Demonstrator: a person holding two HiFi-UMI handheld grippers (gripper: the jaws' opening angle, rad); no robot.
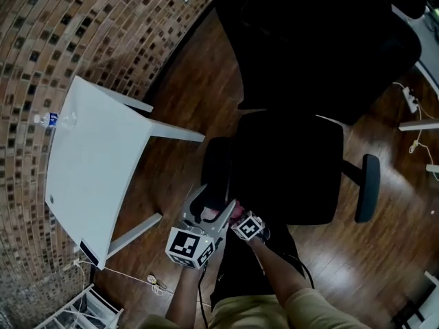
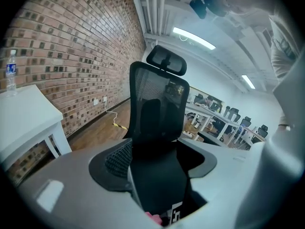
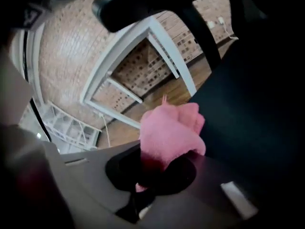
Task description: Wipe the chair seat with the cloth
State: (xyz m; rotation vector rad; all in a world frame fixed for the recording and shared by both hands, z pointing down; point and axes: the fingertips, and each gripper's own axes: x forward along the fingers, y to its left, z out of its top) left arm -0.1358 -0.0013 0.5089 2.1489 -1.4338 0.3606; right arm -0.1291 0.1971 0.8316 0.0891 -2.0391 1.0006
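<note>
Cloth: the pink cloth (image 3: 171,132) is bunched at the front edge of the chair seat (image 1: 288,163).
Right tongs (image 3: 159,175): clamped on a fold of it, and the rest bulges out ahead.
Left tongs (image 2: 159,175): spread wide with nothing between them, close beside the right.
Handling: it looks soft, light and limp, so I'd grip the bunch and let the loose part flatten.
Hard to see: the seat is nearly black, so I can't tell whether the cloth touches it.

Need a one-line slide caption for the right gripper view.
Right gripper shut on a pink cloth beside the black chair, white table behind.
</note>
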